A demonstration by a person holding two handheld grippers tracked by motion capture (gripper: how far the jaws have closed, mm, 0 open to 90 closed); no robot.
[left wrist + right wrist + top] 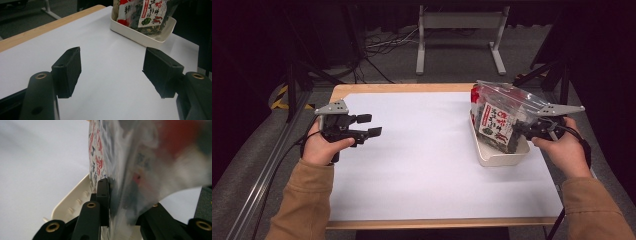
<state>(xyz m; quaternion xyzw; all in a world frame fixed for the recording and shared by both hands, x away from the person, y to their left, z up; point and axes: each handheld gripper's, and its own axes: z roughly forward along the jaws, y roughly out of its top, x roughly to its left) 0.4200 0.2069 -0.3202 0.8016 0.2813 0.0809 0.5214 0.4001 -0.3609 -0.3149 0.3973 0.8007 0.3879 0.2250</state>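
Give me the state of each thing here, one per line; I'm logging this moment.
left gripper: open, nothing between its jaws, held above the table.
right gripper: closed on the plastic bag.
plastic bag: holds snack packets, standing upright in the tray.
white tray: on the table, at its right side.
table: covered with a white sheet.

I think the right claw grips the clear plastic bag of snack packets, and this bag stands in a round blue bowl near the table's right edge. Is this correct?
Not quite. The right claw does grip the clear plastic bag of snack packets, but the bag stands in a shallow white rectangular tray, not a round blue bowl. The high view shows this tray near the table's right edge.
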